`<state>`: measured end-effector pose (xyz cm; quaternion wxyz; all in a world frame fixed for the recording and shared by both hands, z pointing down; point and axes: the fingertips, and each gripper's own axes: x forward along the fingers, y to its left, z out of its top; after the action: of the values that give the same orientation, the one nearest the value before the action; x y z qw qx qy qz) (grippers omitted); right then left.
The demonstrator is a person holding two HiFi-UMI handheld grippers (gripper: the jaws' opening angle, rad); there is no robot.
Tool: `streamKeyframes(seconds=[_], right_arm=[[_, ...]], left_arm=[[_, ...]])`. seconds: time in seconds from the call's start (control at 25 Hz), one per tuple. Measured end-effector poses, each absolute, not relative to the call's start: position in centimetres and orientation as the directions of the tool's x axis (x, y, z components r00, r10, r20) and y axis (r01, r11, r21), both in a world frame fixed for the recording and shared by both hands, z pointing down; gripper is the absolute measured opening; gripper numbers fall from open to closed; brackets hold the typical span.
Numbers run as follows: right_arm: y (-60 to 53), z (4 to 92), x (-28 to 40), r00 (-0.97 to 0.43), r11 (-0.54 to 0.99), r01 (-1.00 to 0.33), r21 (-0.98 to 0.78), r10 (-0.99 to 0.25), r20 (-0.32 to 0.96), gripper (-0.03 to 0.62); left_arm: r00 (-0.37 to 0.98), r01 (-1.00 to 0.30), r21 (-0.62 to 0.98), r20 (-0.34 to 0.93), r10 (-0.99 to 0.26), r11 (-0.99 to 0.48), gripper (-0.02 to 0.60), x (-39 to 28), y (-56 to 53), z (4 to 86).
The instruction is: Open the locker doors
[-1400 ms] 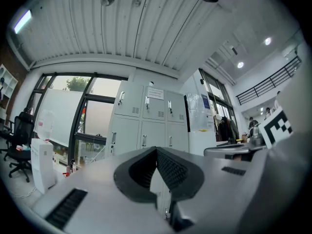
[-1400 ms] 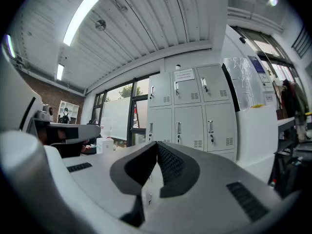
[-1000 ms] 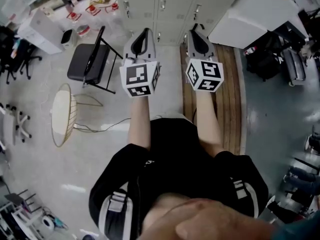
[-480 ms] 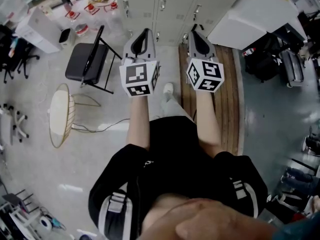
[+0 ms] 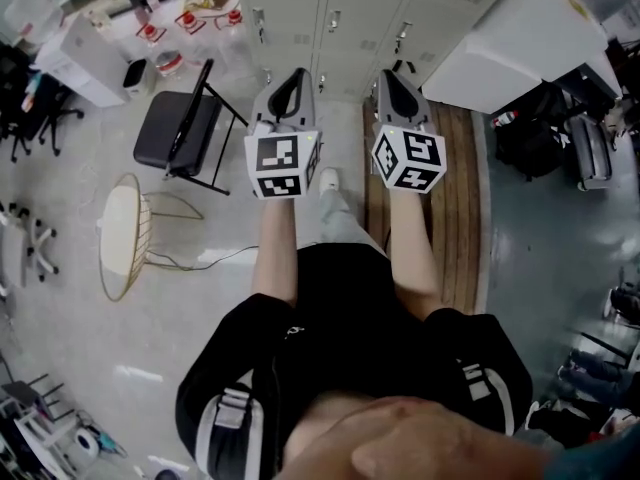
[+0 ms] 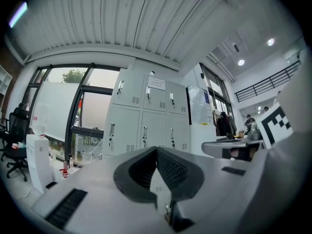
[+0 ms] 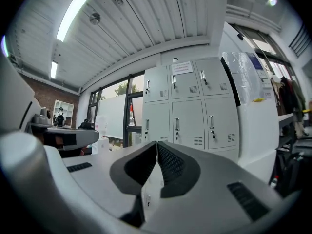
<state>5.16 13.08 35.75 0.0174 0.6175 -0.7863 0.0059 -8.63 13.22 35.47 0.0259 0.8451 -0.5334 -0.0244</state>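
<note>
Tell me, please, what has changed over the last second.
The person's foot has stepped forward toward the lockers. The left gripper and right gripper stay shut and empty, side by side; the lockers' doors remain closed.

bright even light from windows (image 6: 92, 104) and a ceiling tube (image 7: 73, 13); fisheye bending at edges
</note>
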Motion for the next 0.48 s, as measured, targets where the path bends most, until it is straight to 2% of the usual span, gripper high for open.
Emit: streamKeyframes(seconds=[0.48], right_arm=[[7.2, 36.0, 5.6, -0.257, 0.258, -0.966, 0.018, -0.966, 0.036, 0.020]], left_arm=[[0.445, -0.894, 0.063, -0.007, -0.896, -0.444, 0.011, -7.1, 7.4, 35.9]])
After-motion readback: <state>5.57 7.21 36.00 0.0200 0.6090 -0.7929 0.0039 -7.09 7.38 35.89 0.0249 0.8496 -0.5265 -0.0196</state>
